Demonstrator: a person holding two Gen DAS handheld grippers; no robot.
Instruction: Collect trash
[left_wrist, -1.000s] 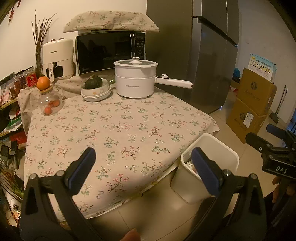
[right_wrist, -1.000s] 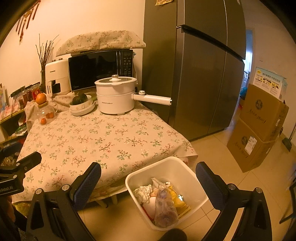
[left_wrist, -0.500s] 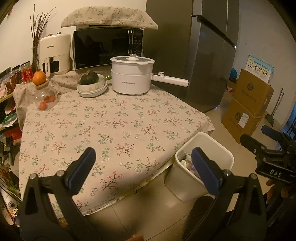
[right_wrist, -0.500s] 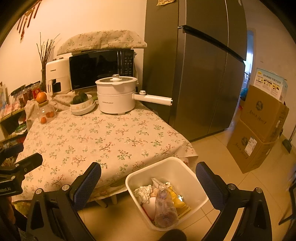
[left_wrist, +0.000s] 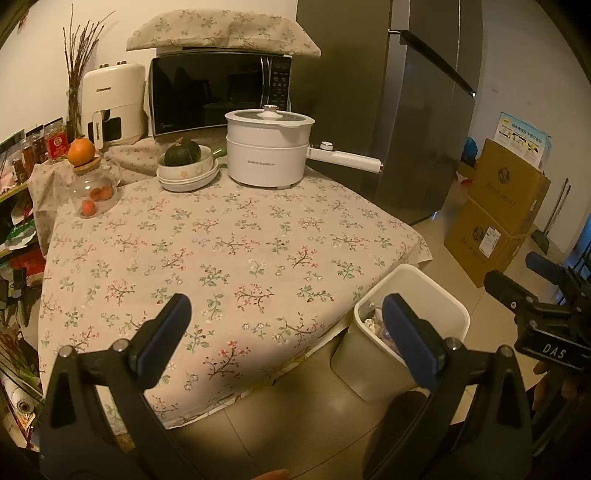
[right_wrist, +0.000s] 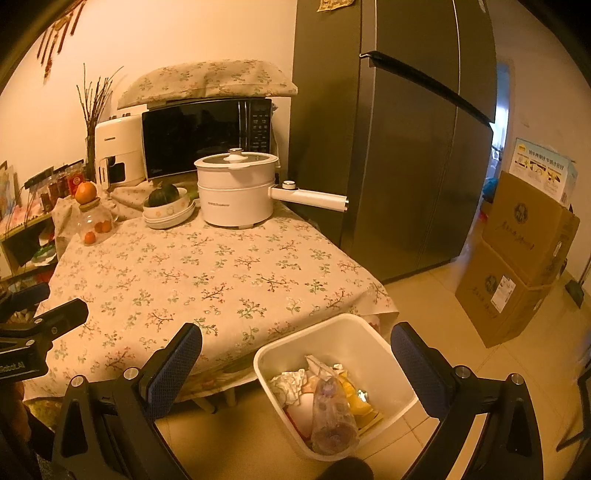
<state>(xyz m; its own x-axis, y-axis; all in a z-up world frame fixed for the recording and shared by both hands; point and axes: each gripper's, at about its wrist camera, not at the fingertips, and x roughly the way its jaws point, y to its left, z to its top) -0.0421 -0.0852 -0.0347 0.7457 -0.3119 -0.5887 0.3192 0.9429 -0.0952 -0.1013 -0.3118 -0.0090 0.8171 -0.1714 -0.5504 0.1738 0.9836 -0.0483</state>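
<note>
White bin (right_wrist: 384, 363) beside the table (right_wrist: 207, 273) held crumpled trash (right_wrist: 325, 395); left tool (left_wrist: 286, 328) and right tool (right_wrist: 295, 363) gaped wide, empty

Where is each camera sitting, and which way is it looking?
Left wrist: on the left hand-held gripper, open, facing the table; the right hand-held gripper shows at the right edge.
Right wrist: on the right hand-held gripper, open, above the white bin of trash; the left one shows at the left edge.
Both see table, bin and white pot.
</note>
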